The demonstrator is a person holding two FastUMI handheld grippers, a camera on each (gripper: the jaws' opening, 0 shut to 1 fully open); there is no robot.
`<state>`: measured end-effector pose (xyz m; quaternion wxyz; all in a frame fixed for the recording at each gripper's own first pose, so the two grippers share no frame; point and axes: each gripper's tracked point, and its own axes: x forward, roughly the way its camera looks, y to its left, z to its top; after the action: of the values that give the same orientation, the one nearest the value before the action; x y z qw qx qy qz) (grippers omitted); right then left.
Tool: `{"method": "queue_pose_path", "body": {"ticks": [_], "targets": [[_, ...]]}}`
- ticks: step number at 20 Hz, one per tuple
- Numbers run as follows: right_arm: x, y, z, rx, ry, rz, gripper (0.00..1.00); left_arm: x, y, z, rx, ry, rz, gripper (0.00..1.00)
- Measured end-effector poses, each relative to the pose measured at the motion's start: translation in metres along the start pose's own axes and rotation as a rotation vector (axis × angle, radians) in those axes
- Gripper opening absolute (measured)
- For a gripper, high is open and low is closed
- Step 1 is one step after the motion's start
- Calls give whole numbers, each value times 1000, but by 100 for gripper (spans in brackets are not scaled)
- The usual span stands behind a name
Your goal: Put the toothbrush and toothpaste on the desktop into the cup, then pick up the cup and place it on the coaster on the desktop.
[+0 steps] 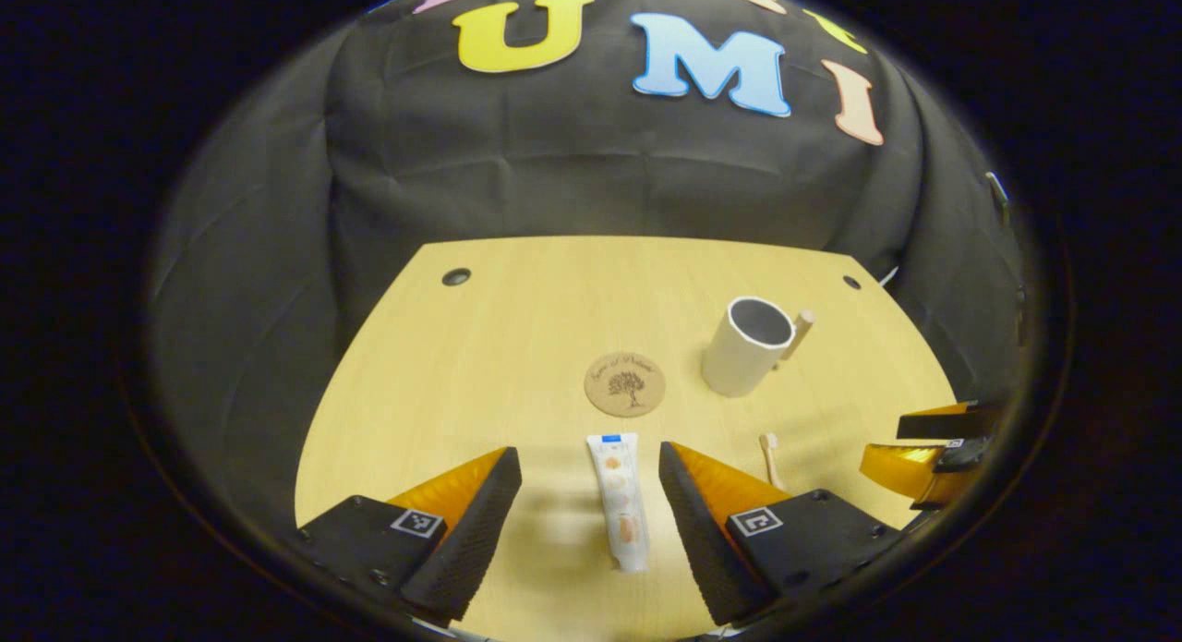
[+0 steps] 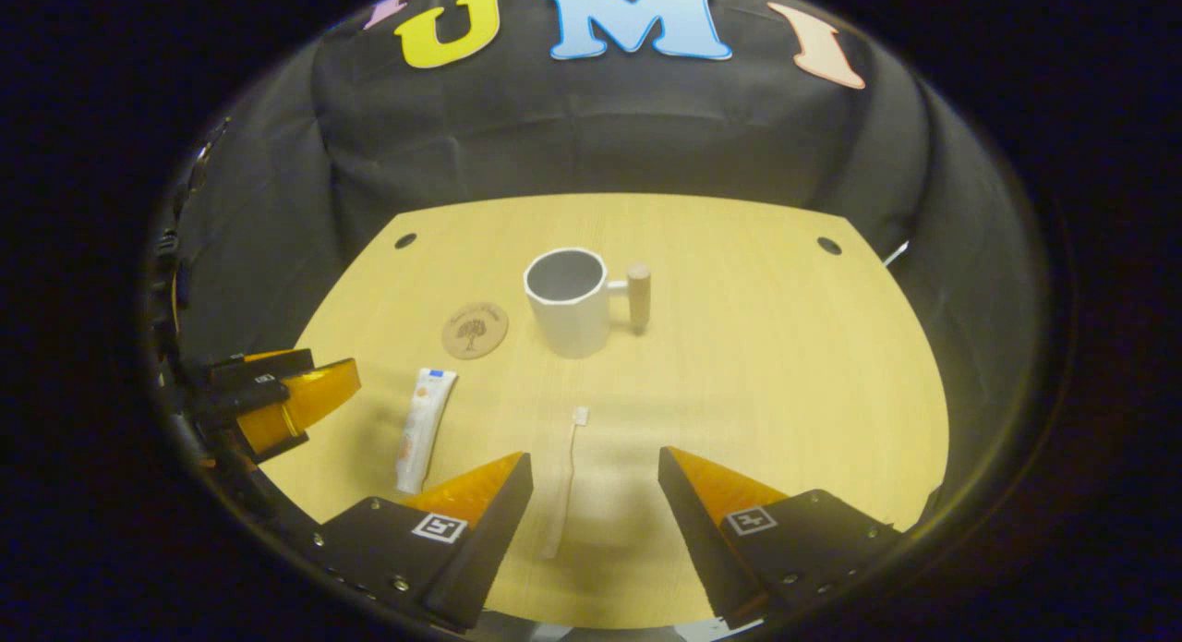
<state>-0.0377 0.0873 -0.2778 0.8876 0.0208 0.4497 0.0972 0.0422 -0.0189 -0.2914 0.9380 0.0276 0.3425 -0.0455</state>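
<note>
Left hand-held gripper is held spread wide over the toothpaste; right hand-held gripper is likewise spread wide over the toothbrush, both items lying flat on the pale wood tabletop. Farther back, the round coaster and white cup are seen apart, upright cup empty. Black cloth wall is hung behind.

The left hand-held gripper hangs spread over the toothpaste lying on the counter; coaster just beyond, cup far right.
</note>
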Motion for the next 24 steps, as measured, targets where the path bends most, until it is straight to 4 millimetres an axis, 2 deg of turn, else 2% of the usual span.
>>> {"method": "queue_pose_path", "body": {"ticks": [3,6,10,12,13,14,16,18,23,24], "targets": [[28,10,-17,12,97,8,86,26,-8,-25,4,97,-20,97],[51,20,-27,32,185,21,86,49,-9,-34,16,150,-24,96],[75,21,-39,40,274,-2,86,77,-9,-56,-10,241,-22,96],[83,20,-47,40,321,-22,86,84,-6,-72,-37,293,-17,97],[87,19,-49,35,329,-34,86,86,-6,-78,-47,317,-15,94],[90,18,-50,29,338,-42,86,87,-6,-83,-53,334,-12,97],[95,19,-57,27,370,-49,86,91,-6,-90,-47,352,-3,97],[99,17,-53,11,374,-75,84,96,-1,-89,-18,358,26,97],[98,19,-61,28,435,-102,85,99,-7,-87,-12,360,38,94],[95,19,-63,38,454,-105,87,99,-6,-86,-13,359,42,89]]}}
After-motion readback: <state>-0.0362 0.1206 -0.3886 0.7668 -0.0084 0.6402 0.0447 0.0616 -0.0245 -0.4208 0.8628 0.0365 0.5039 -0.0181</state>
